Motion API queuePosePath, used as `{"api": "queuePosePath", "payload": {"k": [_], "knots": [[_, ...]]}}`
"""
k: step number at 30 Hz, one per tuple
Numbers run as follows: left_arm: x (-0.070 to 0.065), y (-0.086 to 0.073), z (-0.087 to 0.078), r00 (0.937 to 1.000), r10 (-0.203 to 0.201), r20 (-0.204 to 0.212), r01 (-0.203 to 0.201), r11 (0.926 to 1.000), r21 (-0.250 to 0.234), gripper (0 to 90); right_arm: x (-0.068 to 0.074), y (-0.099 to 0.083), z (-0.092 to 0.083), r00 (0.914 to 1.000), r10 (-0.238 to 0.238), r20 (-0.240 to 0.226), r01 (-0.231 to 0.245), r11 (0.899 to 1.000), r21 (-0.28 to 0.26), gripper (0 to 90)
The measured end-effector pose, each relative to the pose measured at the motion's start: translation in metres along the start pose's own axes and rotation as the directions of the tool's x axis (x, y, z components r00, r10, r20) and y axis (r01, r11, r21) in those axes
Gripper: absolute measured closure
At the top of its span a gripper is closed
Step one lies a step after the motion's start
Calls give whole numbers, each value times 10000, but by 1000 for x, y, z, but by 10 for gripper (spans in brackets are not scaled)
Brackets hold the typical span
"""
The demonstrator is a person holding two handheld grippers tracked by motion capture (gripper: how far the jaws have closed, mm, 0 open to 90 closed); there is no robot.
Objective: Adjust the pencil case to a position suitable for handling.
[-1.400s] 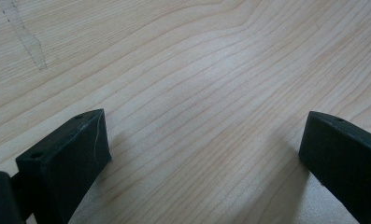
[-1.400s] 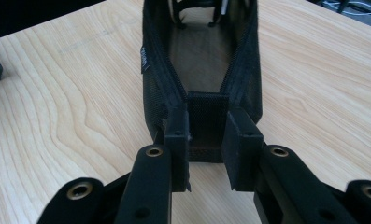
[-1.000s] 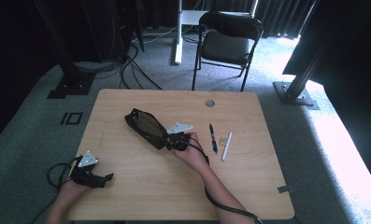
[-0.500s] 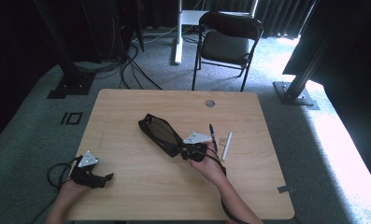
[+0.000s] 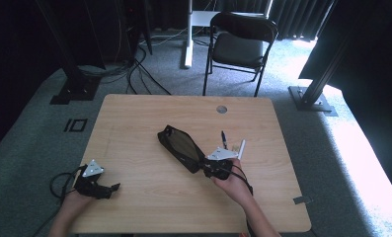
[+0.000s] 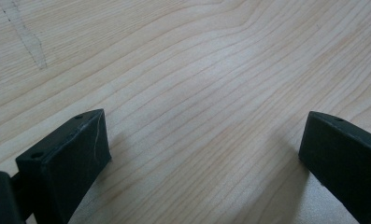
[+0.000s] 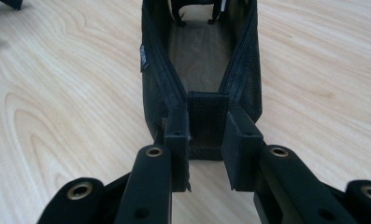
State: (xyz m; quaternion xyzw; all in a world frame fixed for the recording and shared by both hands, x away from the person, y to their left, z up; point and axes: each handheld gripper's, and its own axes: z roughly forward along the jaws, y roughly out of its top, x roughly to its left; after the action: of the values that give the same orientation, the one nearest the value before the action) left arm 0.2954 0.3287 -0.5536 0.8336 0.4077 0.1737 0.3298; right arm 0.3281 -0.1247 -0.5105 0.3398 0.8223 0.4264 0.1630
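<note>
Room around your right gripper (image 5: 211,168) is tight on one side: a dark pen (image 5: 223,138) and a white pen (image 5: 242,146) lie on the table (image 5: 134,113) just beyond your hand, toward the far right. Your right jaws are nearly closed, pinching the short end tab of the black mesh pouch (image 5: 180,146); the right gripper view shows the tab (image 7: 207,122) squeezed between the two pads, with the pouch's unzipped mouth gaping away from you and its bottom panel showing inside. The pouch lies slantwise near the middle of the table, its free end pointing toward the far left, its held end at your gripper. On the near side of it you have bare wood all the way to the near edge, and the far half of the table is free apart from the round cable hole (image 5: 221,109) near the far edge.

Your left gripper (image 5: 113,188) rests at the near left corner, close to the table's left and near edges. Its jaws stand wide apart with nothing between them but wood grain, as the left gripper view shows (image 6: 206,154). Between your two grippers the board is unoccupied.
</note>
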Motion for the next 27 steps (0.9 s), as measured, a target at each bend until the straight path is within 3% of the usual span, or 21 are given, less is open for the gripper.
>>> {"api": "queuePosePath", "payload": {"k": [12,27], "knots": [[0,0,0,10000,1,-1,-1,10000,-2,21,0,-26,-31,9995,108,285,-109,9999,14,733],[0,0,0,10000,1,-6,-1,10000,-12,21,-5,-56,-71,9953,657,710,-660,9978,30,733]]}}
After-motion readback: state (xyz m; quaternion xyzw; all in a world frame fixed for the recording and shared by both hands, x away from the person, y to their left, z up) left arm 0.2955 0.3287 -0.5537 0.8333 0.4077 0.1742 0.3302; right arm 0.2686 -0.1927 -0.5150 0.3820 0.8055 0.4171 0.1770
